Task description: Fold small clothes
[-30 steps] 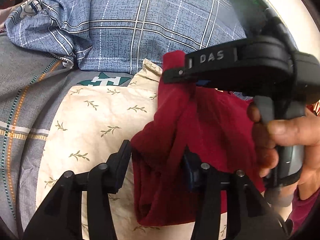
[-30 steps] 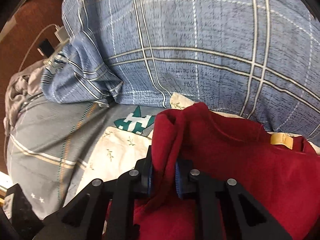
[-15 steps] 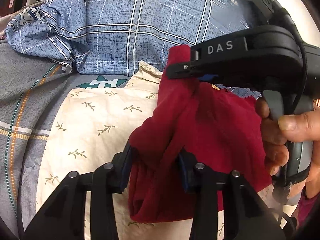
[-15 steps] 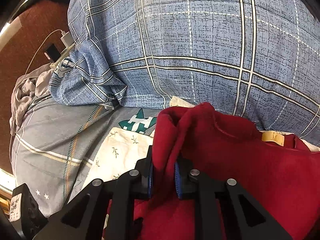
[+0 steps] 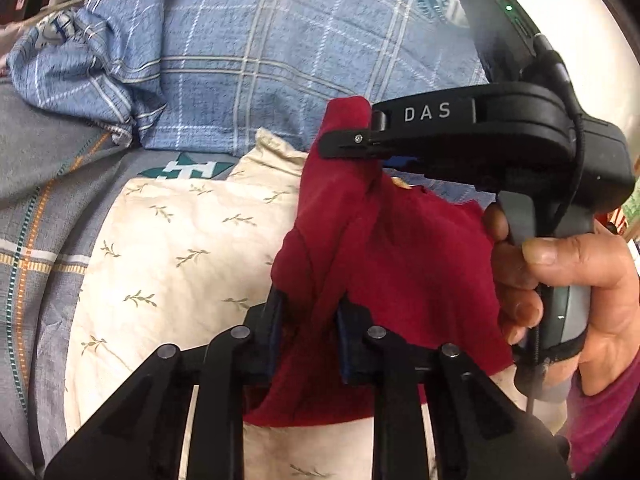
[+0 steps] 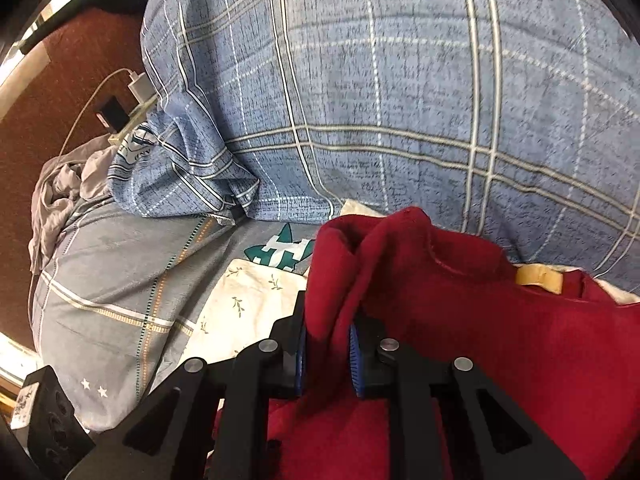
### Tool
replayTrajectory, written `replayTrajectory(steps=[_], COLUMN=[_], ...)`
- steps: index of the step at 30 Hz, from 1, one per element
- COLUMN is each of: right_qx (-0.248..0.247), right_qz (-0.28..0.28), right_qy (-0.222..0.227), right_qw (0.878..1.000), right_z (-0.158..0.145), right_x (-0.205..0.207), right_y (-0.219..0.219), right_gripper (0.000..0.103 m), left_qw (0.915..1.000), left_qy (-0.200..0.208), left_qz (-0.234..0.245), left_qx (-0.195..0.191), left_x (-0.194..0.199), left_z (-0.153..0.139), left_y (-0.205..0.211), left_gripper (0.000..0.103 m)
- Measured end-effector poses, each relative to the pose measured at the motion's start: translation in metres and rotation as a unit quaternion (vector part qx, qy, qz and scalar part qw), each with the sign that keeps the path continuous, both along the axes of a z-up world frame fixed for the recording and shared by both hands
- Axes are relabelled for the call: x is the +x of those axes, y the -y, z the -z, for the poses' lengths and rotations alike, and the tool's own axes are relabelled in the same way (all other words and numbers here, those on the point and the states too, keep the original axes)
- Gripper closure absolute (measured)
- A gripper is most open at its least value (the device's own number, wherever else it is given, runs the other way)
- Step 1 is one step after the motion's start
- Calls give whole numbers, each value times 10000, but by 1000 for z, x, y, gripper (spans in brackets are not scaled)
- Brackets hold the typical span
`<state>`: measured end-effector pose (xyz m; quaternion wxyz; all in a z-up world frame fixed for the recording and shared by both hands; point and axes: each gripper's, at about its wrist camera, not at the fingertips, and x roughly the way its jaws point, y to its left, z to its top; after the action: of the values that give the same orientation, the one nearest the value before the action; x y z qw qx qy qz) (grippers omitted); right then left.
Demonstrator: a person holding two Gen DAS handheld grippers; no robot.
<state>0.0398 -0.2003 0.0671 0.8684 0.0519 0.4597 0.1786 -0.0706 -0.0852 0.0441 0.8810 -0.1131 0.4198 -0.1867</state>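
A small dark red garment [image 5: 400, 264] hangs lifted above a cream leaf-print cloth [image 5: 180, 256] on the bed. My left gripper [image 5: 310, 320] is shut on a lower fold of the red garment. My right gripper [image 6: 326, 344] is shut on an upper corner of the same garment [image 6: 460, 320]; in the left wrist view its black body marked DAS [image 5: 460, 132] pinches the cloth higher up. A tan neck label [image 6: 538, 278] shows on the garment.
A big blue plaid pillow [image 6: 400, 100] lies behind the cloth. The grey striped bedsheet [image 6: 120, 280] spreads to the left. A white charger with cable [image 6: 138, 88] and a crumpled grey cloth [image 6: 64, 184] lie at the far left.
Both grippers have kept their hold on the red garment. The garment has been raised a little and the left gripper's jaws have closed tighter on the fold.
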Motion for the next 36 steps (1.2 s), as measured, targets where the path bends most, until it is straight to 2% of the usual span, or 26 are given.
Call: replayTrajectory(steps=[10, 16, 30, 36], right_qx=[-138, -141, -138, -247], right_qz=[92, 342, 707, 942], right_qy=[404, 503, 523, 357], right_qw=[9990, 9981, 9960, 9946], right_z=[-41, -58, -68, -63], right_x=[-29, -44, -68, -63], right_y=[44, 88, 171, 214], right_gripper=[88, 88, 89, 89], left_qw=[9985, 9963, 9899, 9851], left_qy=[127, 242, 221, -43], left_qz=[513, 824, 1381, 1704], left_qx=[-144, -27, 217, 217], left_x=[-16, -26, -36, -25], left_z=[-41, -57, -66, -51], left_y=[48, 88, 172, 221], left_gripper=[85, 85, 85, 86])
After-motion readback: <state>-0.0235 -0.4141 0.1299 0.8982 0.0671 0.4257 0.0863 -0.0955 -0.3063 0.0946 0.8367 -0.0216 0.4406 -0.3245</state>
